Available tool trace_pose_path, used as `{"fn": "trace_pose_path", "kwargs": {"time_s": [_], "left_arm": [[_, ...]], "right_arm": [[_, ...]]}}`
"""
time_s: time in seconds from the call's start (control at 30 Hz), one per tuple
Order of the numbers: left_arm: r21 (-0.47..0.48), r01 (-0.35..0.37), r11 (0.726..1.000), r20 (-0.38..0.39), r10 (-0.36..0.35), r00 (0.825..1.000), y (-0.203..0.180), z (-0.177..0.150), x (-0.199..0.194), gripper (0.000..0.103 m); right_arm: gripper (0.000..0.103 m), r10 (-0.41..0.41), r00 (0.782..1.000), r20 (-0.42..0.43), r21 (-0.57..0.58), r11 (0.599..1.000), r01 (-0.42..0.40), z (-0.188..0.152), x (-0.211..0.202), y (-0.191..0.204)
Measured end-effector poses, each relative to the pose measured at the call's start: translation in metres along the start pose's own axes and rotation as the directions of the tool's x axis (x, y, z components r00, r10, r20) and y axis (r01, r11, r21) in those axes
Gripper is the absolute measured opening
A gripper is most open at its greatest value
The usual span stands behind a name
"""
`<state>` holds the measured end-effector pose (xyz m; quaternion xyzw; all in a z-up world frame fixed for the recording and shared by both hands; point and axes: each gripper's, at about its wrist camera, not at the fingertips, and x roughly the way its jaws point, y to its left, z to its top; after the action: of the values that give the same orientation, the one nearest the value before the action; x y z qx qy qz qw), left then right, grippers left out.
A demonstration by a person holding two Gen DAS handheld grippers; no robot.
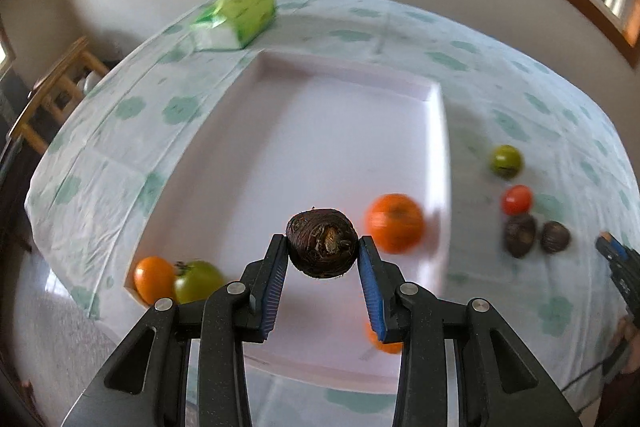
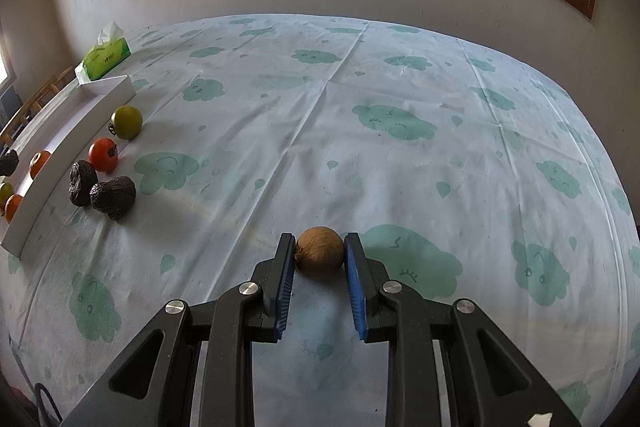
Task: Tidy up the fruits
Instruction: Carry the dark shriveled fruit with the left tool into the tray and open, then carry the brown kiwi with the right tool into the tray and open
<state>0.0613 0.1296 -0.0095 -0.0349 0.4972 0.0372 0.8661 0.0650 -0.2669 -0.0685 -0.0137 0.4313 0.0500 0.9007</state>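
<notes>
A dark wrinkled fruit (image 1: pixel 322 243) is clenched by the left gripper (image 1: pixel 323 249) at lower centre, above the white tray (image 1: pixel 436 131). It is best lowered onto bare tray floor, clear of the orange fruit (image 1: pixel 395 223). A brown round fruit (image 2: pixel 320 253) is pinched in the right gripper (image 2: pixel 320 254) over the tablecloth (image 2: pixel 400 87).

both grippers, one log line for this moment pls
left gripper: holds dark fruit over tray | right gripper: holds brown fruit

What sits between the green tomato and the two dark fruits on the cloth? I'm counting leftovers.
A red tomato lies between the green tomato and the dark fruits, clearest in the right wrist view.
</notes>
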Motion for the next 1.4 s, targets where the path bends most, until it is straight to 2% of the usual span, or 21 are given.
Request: {"fn": "trace_pose_path", "kwargs": {"time_s": [0.2, 0.53, 0.8, 1.1, 1.2, 1.27, 1.33, 1.4], "left_arm": [[-0.009, -0.020, 1.000, -0.031, 0.020, 0.999, 0.018, -0.006, 0.016, 0.037], [0.011, -0.018, 1.000, -0.057, 0.018, 0.998, 0.021, -0.014, 0.027, 0.037], [0.055, -0.020, 0.998, -0.044, 0.022, 0.999, 0.020, -0.018, 0.027, 0.037], [0.061, -0.005, 0.998, -0.043, 0.007, 0.999, 0.019, -0.020, 0.024, 0.038], [0.066, -0.005, 0.998, -0.033, 0.007, 0.999, 0.019, -0.020, 0.020, 0.040], [0.065, 0.002, 0.998, -0.022, 0.000, 1.000, 0.019, -0.020, 0.015, 0.046], [0.064, 0.017, 0.998, -0.005, -0.016, 1.000, 0.019, -0.021, 0.009, 0.056], [0.070, 0.019, 0.997, 0.006, -0.020, 1.000, 0.018, -0.021, 0.004, 0.057]], "right_arm": [[0.023, -0.004, 1.000, 0.000, -0.004, 1.000, 0.004, 0.000, 0.001, 0.001], [0.023, -0.016, 1.000, -0.001, -0.014, 1.000, 0.016, 0.000, 0.001, 0.002], [0.023, -0.028, 1.000, -0.010, -0.015, 1.000, 0.028, 0.002, 0.001, 0.004], [0.023, -0.048, 0.998, -0.028, -0.009, 0.999, 0.048, 0.004, 0.001, 0.006], [0.023, -0.044, 0.999, -0.028, -0.013, 0.999, 0.043, 0.005, 0.000, 0.008], [0.023, -0.044, 0.999, -0.025, -0.023, 0.999, 0.043, 0.007, -0.002, 0.012], [0.023, -0.037, 0.999, -0.018, -0.032, 0.999, 0.036, 0.011, -0.005, 0.018], [0.023, -0.028, 1.000, -0.011, -0.046, 0.999, 0.027, 0.015, -0.009, 0.026]]}}
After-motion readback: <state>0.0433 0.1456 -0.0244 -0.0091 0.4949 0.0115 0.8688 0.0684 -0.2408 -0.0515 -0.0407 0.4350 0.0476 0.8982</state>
